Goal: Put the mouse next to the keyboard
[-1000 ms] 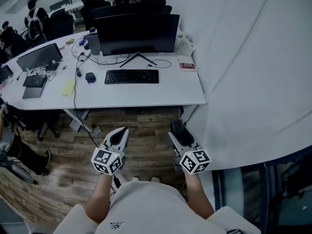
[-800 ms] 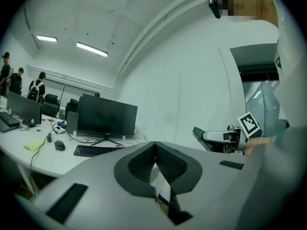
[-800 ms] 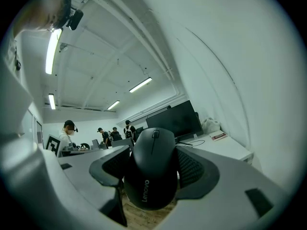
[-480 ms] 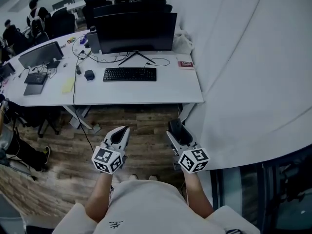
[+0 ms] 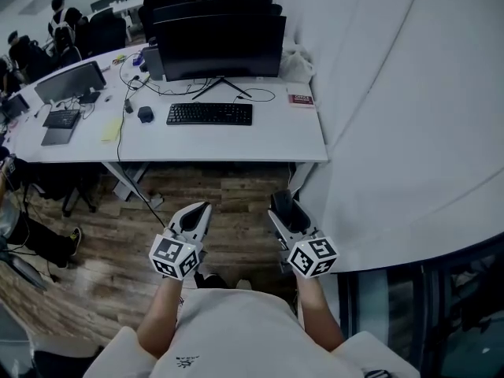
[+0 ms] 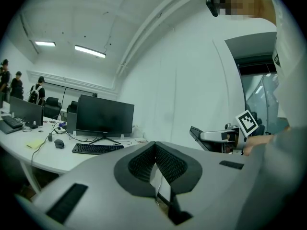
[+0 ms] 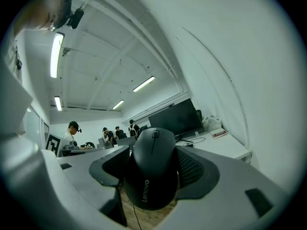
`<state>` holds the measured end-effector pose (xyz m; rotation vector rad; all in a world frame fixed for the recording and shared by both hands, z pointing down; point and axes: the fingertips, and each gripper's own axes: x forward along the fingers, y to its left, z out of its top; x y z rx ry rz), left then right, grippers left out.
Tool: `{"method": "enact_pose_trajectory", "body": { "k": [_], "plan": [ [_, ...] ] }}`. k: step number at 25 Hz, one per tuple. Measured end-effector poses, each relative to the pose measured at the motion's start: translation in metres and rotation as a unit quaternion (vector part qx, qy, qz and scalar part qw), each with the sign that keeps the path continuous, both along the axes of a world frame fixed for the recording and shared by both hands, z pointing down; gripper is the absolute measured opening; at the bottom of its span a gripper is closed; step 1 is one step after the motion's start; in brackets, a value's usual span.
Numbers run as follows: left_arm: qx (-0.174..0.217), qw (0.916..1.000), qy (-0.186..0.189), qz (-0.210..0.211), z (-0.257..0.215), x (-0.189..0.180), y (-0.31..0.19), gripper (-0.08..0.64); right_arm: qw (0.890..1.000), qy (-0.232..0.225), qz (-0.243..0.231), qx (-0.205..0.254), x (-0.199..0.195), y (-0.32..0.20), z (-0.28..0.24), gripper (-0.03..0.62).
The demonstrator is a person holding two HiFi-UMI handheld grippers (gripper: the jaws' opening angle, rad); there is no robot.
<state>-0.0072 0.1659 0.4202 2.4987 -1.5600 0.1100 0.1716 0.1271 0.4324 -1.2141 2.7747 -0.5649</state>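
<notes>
Right gripper: your right gripper (image 5: 283, 209) clamps the mouse (image 7: 152, 171) by its sides between ribbed black pads.
Mouse: smooth matte black, a rounded hump with a scroll wheel at its far end. You hold it in the air over the wood-plank floor (image 5: 236, 199), on the near side of the desk (image 5: 236, 144) and well apart from the keyboard (image 5: 209, 113).
Left gripper: your left gripper (image 5: 191, 219) has its ribbed pads meeting at the tips, with nothing between them.
Keyboard: a flat black rectangle on the smooth white desk, in front of the wide dark monitor (image 5: 219, 47).
</notes>
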Motion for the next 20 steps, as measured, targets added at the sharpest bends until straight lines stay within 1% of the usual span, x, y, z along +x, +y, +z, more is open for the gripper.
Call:
{"method": "enact_pose_trajectory", "body": {
  "k": [9,20],
  "plan": [
    [-0.007,0.9999,-0.007,-0.009,0.003,-0.002,0.004,0.006,1.0,-0.004,-0.011,-0.005,-0.003,0.001,0.004,0.307],
    [-0.01,0.9999,-0.011,0.002,0.009,-0.001,-0.025,0.006,1.0,-0.005,-0.007,-0.008,-0.003,-0.023,0.011,0.307]
  ]
}}
